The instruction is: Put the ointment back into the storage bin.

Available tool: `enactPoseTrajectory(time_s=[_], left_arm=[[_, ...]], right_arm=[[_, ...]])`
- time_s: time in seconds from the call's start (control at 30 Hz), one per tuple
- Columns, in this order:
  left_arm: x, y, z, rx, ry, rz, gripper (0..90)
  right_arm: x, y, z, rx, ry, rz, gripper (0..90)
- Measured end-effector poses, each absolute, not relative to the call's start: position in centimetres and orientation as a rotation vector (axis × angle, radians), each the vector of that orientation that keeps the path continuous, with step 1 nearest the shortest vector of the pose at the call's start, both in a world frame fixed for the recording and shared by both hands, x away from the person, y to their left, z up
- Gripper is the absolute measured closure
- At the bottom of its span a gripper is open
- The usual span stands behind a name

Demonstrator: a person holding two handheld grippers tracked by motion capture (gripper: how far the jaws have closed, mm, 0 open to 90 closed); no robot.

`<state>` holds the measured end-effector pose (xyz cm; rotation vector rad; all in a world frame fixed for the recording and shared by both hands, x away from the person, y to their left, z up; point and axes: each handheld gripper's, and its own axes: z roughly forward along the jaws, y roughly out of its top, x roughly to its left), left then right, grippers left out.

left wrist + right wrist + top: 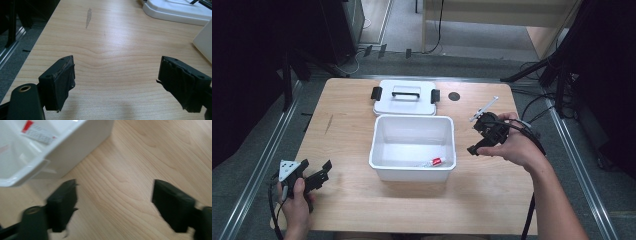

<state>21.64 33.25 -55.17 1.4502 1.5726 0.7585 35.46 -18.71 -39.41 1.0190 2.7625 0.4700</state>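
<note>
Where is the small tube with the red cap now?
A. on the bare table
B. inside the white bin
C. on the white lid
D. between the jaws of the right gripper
B: the tube lies on the floor of the white bin, near its front wall.

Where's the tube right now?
High view: the tube lies inside the white bin, along its near wall toward the right corner, left of the right gripper.

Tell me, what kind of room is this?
Probably a lab or recording studio: a wooden table fenced by metal rails, black stands with cables around it, and grey carpet.
</note>
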Motion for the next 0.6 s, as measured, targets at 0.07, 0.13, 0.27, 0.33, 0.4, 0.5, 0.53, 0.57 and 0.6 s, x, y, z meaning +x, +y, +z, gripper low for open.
enactPoseTrajectory(time_s=[0.07, 0.13, 0.27, 0.33, 0.4, 0.5, 0.53, 0.57, 0.6], left_arm=[[21.6, 33.2, -55.2, 1.449, 1.573, 0.759, 14.5], [21.6, 33.2, -55.2, 1.448, 1.573, 0.760, 14.5], [21.6, 33.2, -55.2, 1.450, 1.573, 0.761, 14.5], [21.6, 33.2, -55.2, 1.449, 1.573, 0.761, 14.5], [21.6, 33.2, -55.2, 1.451, 1.572, 0.760, 14.5], [21.6, 33.2, -55.2, 1.451, 1.573, 0.760, 14.5], [21.6, 33.2, -55.2, 1.450, 1.573, 0.760, 14.5], [21.6, 33.2, -55.2, 1.450, 1.573, 0.760, 14.5], [21.6, 33.2, -55.2, 1.450, 1.573, 0.760, 14.5]], right_arm=[[35.3, -19.6, -40.2, 1.110, 2.686, 0.490, 1.2], [35.2, -20.2, -40.7, 1.165, 2.653, 0.513, 0.0], [34.6, -20.9, -41.5, 1.160, 2.629, 0.566, 0.0], [34.1, -21.6, -42.3, 1.186, 2.587, 0.624, 0.0], [33.8, -22.1, -43.0, 1.208, 2.557, 0.676, 0.0], [33.4, -22.8, -44.0, 1.228, 2.522, 0.713, 0.0], [33.2, -23.0, -44.4, 1.242, 2.509, 0.723, 0.0], [33.2, -23.0, -44.4, 1.242, 2.509, 0.723, 0.0], [32.9, -23.6, -45.2, 1.256, 2.474, 0.750, 0.0]])
